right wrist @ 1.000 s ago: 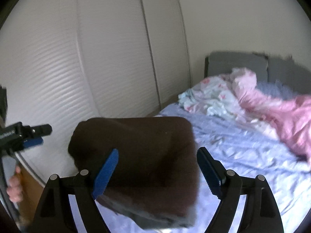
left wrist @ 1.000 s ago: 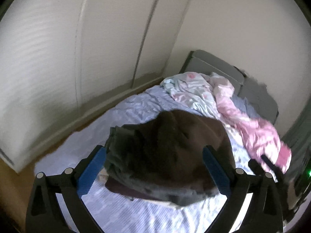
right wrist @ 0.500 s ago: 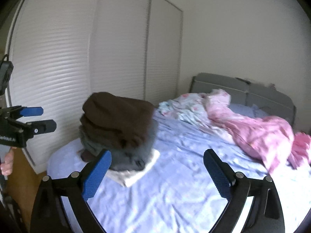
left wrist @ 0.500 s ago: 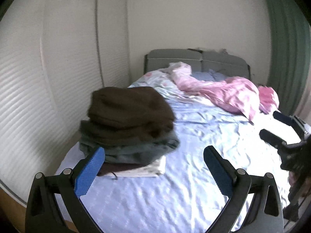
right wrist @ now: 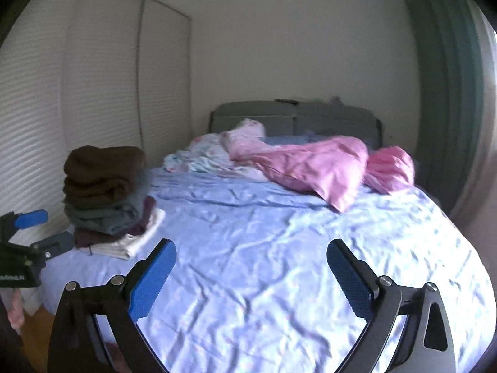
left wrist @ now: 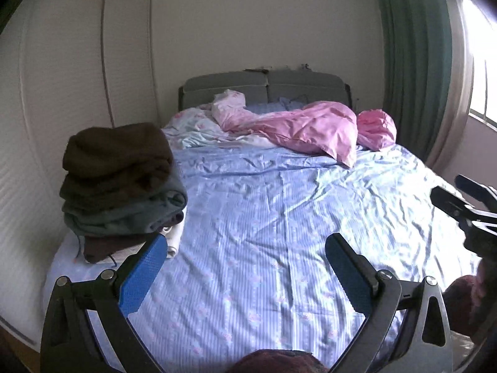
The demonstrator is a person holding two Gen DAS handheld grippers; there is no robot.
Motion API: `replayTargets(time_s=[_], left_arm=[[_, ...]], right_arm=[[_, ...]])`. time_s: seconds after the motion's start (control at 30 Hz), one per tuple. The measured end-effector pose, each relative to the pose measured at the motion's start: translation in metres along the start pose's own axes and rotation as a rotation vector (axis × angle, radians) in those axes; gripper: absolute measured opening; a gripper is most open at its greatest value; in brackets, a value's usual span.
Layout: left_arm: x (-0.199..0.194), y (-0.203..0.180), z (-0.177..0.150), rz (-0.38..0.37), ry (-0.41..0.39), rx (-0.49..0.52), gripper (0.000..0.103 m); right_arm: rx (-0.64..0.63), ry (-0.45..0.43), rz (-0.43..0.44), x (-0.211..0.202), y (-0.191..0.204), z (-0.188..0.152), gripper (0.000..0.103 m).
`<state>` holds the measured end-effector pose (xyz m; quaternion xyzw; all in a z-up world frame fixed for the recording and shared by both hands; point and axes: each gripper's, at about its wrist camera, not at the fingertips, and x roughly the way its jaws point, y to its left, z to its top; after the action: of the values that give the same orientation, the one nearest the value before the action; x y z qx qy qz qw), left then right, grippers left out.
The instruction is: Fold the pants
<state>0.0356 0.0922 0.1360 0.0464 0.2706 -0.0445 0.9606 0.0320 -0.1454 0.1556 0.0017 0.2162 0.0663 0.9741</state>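
— Pants: where are they?

— Folded brown pants (left wrist: 116,152) top a clothes stack (left wrist: 124,199) at the bed's (left wrist: 279,217) left front corner, lower layers partly hidden. Orientation is hard to make out.

— And the grippers?

— Left gripper (left wrist: 245,267) and right gripper (right wrist: 251,267) hang spread wide, empty, apart from the stack, which sits to their left.

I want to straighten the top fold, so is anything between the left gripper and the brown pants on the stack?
Nothing visible. The left gripper is open and empty over the blue sheet; the brown pants top the clothes stack ahead to its left, with only bare sheet between.
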Motion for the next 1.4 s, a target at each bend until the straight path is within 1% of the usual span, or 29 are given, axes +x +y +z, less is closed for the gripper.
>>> replayTargets(time_s=[0.1,0.17,0.33,0.6,0.7,0.8,0.9,1.07,1.4], left_arm=[[-0.01,-0.013,-0.007,0.043,-0.027,0.012,0.103],[-0.016,-0.021,-0.011,0.057,-0.041,0.011,0.103],[-0.027,-0.032,-0.019,0.042,-0.054,0.017,0.103],[-0.021,-0.059,-0.027,0.022,-0.015,0.067,0.103],[-0.019,-0.061,-0.027,0.004,-0.005,0.064,0.103],[-0.018,-0.06,-0.027,0.001,-0.006,0.055,0.103],[-0.016,-0.057,-0.027,-0.004,-0.001,0.027,0.103],[-0.005,-0.051,-0.027,0.014,0.029,-0.024,0.103],[-0.003,-0.053,-0.029,0.028,0.031,-0.023,0.103]], right_arm=[[0.03,0.019,-0.005,-0.011,-0.012,-0.009,0.099],[0.049,0.03,-0.017,-0.017,-0.018,-0.016,0.099],[0.066,0.052,-0.045,-0.028,-0.031,-0.034,0.099],[0.07,0.074,-0.07,-0.035,-0.043,-0.049,0.099],[0.079,0.088,-0.073,-0.035,-0.048,-0.053,0.099],[0.081,0.095,-0.075,-0.035,-0.049,-0.055,0.099],[0.082,0.094,-0.076,-0.035,-0.049,-0.055,0.099],[0.079,0.098,-0.072,-0.033,-0.049,-0.057,0.099],[0.07,0.11,-0.072,-0.03,-0.048,-0.057,0.099]])
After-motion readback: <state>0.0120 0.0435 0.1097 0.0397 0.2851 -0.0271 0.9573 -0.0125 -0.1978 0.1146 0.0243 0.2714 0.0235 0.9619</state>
